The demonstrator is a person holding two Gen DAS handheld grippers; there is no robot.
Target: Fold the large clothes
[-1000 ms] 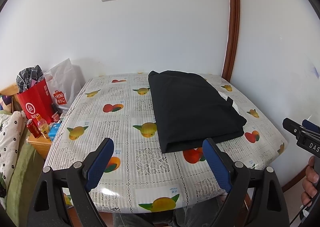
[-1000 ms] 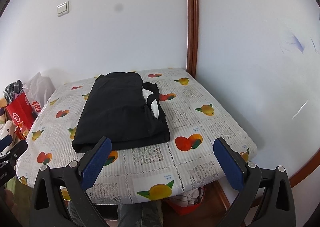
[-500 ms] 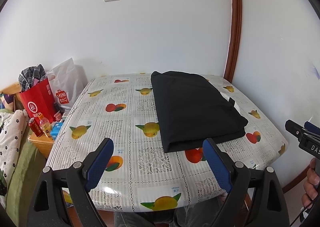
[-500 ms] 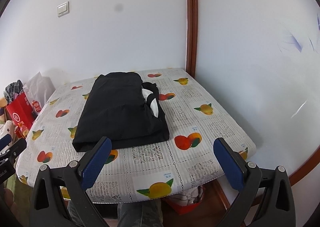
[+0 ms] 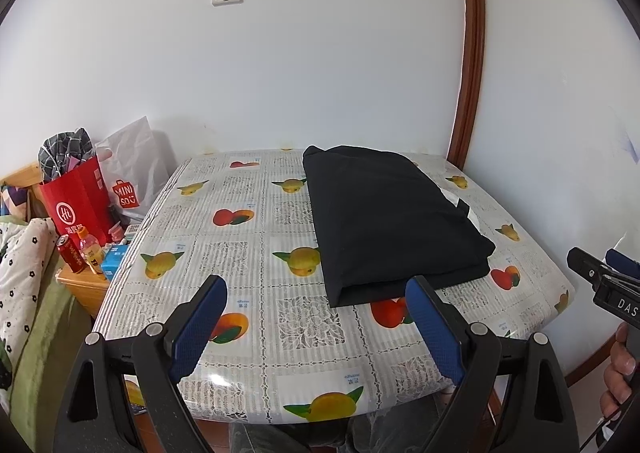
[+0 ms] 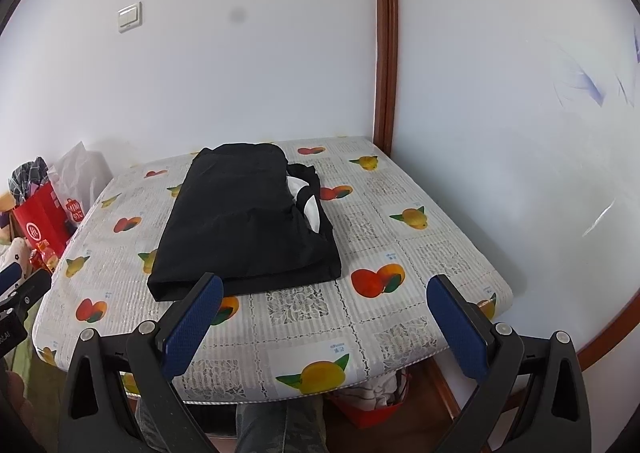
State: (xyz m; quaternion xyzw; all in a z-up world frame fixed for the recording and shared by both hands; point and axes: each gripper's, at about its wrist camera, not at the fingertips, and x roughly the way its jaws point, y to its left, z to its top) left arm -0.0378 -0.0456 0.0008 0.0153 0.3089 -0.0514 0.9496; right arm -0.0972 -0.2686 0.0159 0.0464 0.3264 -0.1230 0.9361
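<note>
**Folded garment at rest, both tongs held clear**

Nothing has shifted on the table since a second ago, and both tongs hang where they were.

Left wrist view: the left gripper stands wide with nothing between its blue pads, short of the table's near edge. The folded black garment lies flat on the right half of the fruit-print tablecloth. Only this view shows the low wooden stand beside the table, with a red can, a small bottle and a red paper bag with a white bag behind it. At the right edge a hand holds the other tool.

Right wrist view: the right gripper is likewise wide and empty. From here the garment's right side shows white lining at its opening, barely visible from the left. A brown wooden trim runs up the corner of the white walls; a light switch sits on the wall.
</note>
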